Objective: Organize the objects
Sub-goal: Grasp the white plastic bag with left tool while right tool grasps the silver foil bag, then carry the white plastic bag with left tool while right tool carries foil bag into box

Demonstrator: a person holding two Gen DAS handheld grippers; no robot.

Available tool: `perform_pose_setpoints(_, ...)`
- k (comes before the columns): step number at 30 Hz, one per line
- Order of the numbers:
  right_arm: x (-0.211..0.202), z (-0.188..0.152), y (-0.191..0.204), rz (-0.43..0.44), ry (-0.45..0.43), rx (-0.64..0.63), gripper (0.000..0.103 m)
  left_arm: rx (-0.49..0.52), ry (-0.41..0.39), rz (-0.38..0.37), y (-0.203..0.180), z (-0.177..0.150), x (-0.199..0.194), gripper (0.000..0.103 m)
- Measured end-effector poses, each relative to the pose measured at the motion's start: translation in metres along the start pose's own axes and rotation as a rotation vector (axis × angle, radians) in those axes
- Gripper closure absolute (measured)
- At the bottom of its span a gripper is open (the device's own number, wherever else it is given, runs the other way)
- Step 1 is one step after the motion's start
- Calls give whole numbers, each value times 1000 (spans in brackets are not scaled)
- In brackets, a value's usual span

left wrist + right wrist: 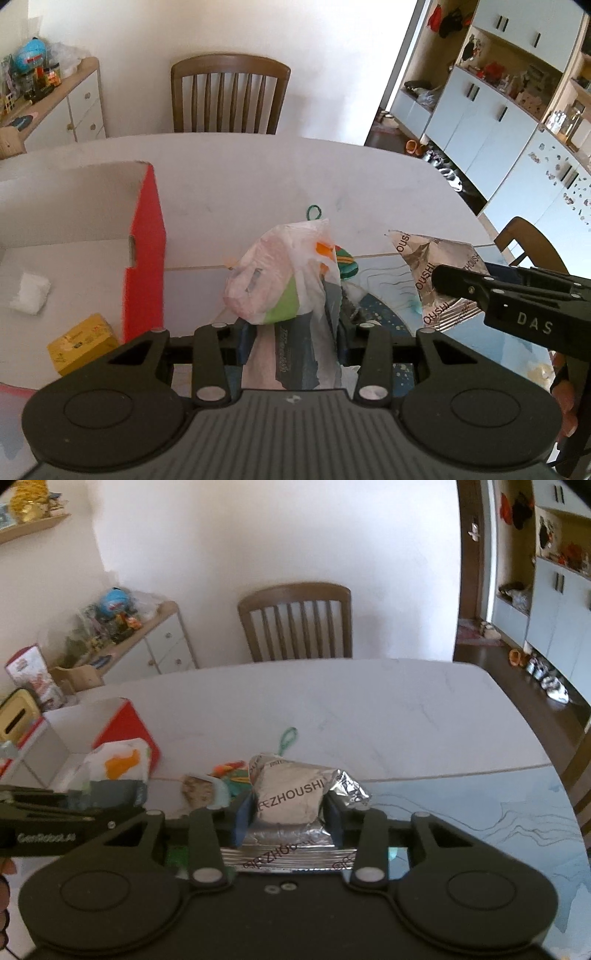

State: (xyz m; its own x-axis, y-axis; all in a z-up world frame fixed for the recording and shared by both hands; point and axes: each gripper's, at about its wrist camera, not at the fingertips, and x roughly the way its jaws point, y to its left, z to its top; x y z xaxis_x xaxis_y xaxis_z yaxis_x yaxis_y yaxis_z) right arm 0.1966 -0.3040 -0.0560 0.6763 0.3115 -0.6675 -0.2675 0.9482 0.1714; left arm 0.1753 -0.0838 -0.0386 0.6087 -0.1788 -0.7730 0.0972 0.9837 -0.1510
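1. The plastic bag (284,273) in the left gripper (291,332) was thin, translucent film, crumpled and slightly glossy.
2. The foil packet (291,797) in the right gripper (290,812) was silvery and metallic-looking, creased, shiny, with dark print.
3. Both grippers had matt black plastic bodies with small bright metal pivot pins; the finger pads (243,812) looked like blue rubber or foam, though the view was too soft to be sure.
4. The table (258,173) was smooth and pale with faint marble-like veins.
5. The box (144,251) looked like cardboard, red outside, plain white inside, matt.
6. The chair (229,92) was brown wood, smooth, with a low sheen.
7. The yellow carton (83,341) looked like printed paperboard.
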Motion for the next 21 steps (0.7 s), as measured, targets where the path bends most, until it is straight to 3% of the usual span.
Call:
perform_pose_setpoints(10,-29,14,46,42,-32,-41,62,-18,-9,2,32,5,-39,62)
perform_pose_setpoints(21,-29,27,116,87,-60,-91,62,-57,-45,48,101,11,-74,62)
